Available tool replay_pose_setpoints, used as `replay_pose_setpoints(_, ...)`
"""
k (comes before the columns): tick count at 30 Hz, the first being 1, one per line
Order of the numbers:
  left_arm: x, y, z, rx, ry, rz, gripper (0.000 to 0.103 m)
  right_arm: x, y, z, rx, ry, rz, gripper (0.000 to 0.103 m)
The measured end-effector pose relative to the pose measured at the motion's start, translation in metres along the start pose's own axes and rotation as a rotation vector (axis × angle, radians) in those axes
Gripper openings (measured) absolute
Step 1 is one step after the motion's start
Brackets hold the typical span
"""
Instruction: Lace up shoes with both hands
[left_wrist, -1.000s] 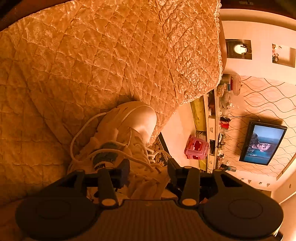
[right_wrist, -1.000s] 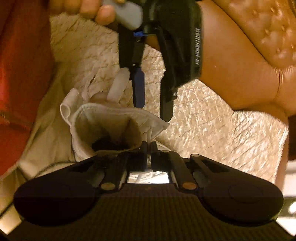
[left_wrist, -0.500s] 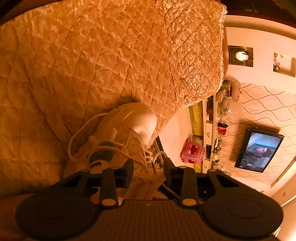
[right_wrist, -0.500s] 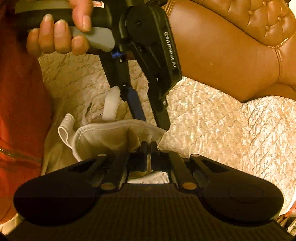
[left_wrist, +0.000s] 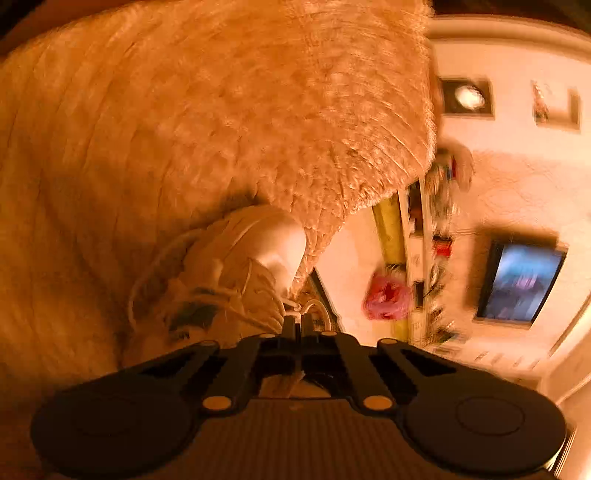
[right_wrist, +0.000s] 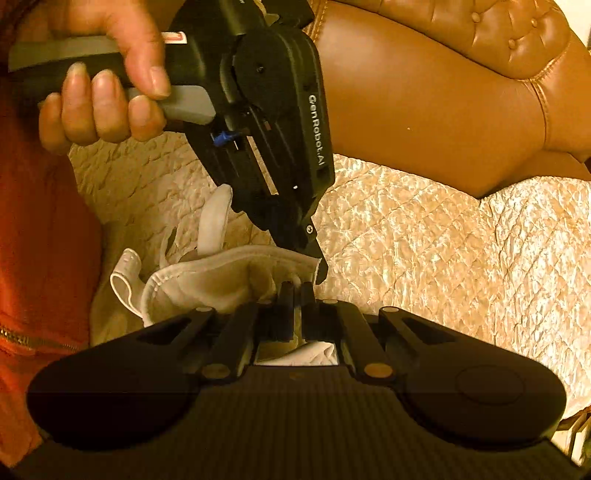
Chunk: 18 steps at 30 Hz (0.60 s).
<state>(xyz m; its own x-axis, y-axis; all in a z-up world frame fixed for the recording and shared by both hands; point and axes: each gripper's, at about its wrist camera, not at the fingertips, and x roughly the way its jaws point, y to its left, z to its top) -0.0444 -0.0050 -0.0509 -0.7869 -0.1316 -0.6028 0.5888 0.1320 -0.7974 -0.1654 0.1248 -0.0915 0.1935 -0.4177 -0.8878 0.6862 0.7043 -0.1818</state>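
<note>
A white sneaker (left_wrist: 251, 251) lies on a quilted cover, toe pointing away from me in the blurred left wrist view. One loose loop of its shoelace (left_wrist: 147, 273) hangs off the left side. My left gripper (left_wrist: 295, 323) is shut on a lace strand (left_wrist: 314, 305) beside the shoe's tongue. The right wrist view looks into the sneaker's collar (right_wrist: 207, 280). There my right gripper (right_wrist: 296, 295) is shut at the collar's edge, with a thin white lace strip between its pads. The left gripper (right_wrist: 320, 271) reaches down just behind it, held by a hand (right_wrist: 99, 107).
The golden quilted cover (right_wrist: 424, 240) spreads around the shoe, backed by a brown leather sofa (right_wrist: 424, 110). An orange garment (right_wrist: 37, 240) fills the left edge. Past the cover's edge are a shelf unit (left_wrist: 417, 236), a pink basket (left_wrist: 386, 299) and a wall TV (left_wrist: 521, 284).
My left gripper's jaws went from wide apart to shut on the lace at the tongue. In the right wrist view the hand with the left gripper has come lower and further into view.
</note>
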Motion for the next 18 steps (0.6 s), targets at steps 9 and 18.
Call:
replay_pose_setpoints(9,0.002,-0.059,-0.025,0.593,-0.114,0.250,0.001,0.001,-0.006,-0.005,0.075,-0.016,-0.023,0.010)
replay_pose_setpoints(18,0.005,-0.063,-0.053,1.003,-0.273,0.573,0.002,-0.002,-0.008,-0.005,0.104,-0.046,-0.035,0.012)
